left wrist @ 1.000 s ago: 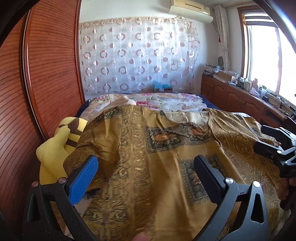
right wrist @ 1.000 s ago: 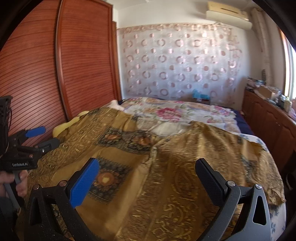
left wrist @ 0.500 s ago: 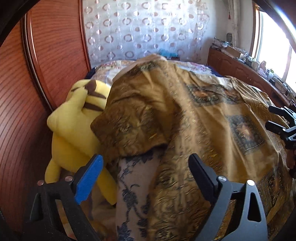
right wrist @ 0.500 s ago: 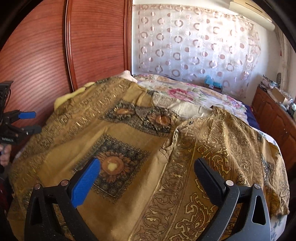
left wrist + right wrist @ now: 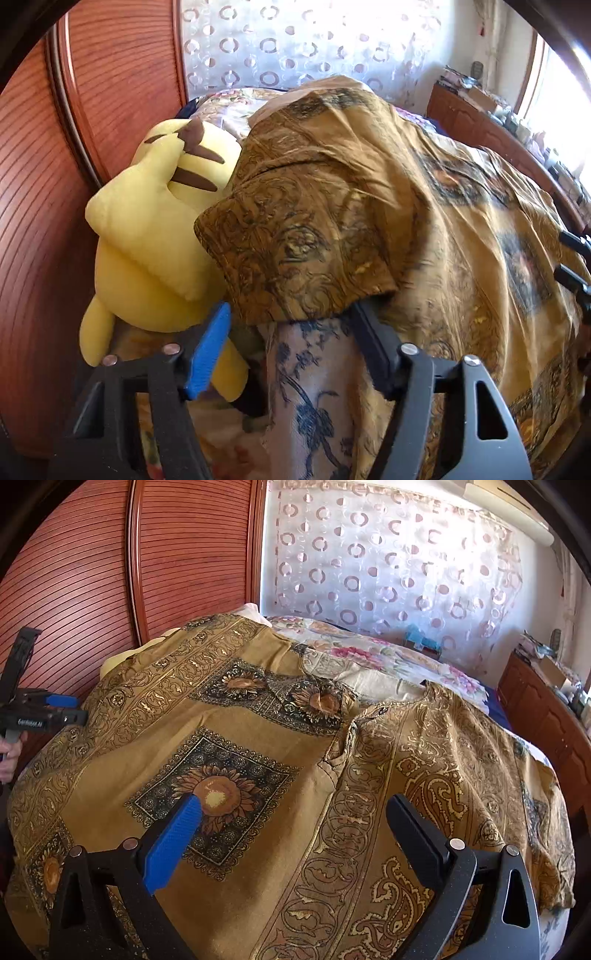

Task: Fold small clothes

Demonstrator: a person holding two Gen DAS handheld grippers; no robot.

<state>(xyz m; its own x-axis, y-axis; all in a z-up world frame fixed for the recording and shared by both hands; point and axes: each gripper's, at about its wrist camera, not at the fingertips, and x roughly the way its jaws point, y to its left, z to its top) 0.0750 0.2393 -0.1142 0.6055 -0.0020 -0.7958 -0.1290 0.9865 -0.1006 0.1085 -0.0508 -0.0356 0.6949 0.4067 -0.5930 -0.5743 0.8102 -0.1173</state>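
A golden-brown patterned garment (image 5: 295, 720) lies spread over the bed. Its short sleeve (image 5: 295, 251) drapes over the bed's left corner. My left gripper (image 5: 290, 315) points down at the sleeve's hem and its jaws are closing. The hem hangs between them with the black finger's tip under the cloth, and the pads do not press on it. In the right wrist view the left gripper (image 5: 48, 709) shows at the far left, held by a hand. My right gripper (image 5: 295, 801) hovers open over the garment's front, near a sunflower square, with nothing between its fingers.
A yellow plush toy (image 5: 147, 221) lies against the sleeve beside the ribbed wooden wardrobe (image 5: 55, 184). A white sheet with blue flowers (image 5: 306, 387) shows under the hem. Floral bedding (image 5: 369, 657) lies beyond the garment, and a low wooden cabinet (image 5: 546, 716) runs along the right.
My left gripper has swung left and down from over the garment's body to the sleeve end, and its jaws have narrowed. My right gripper has tipped down slightly, closer to the cloth.
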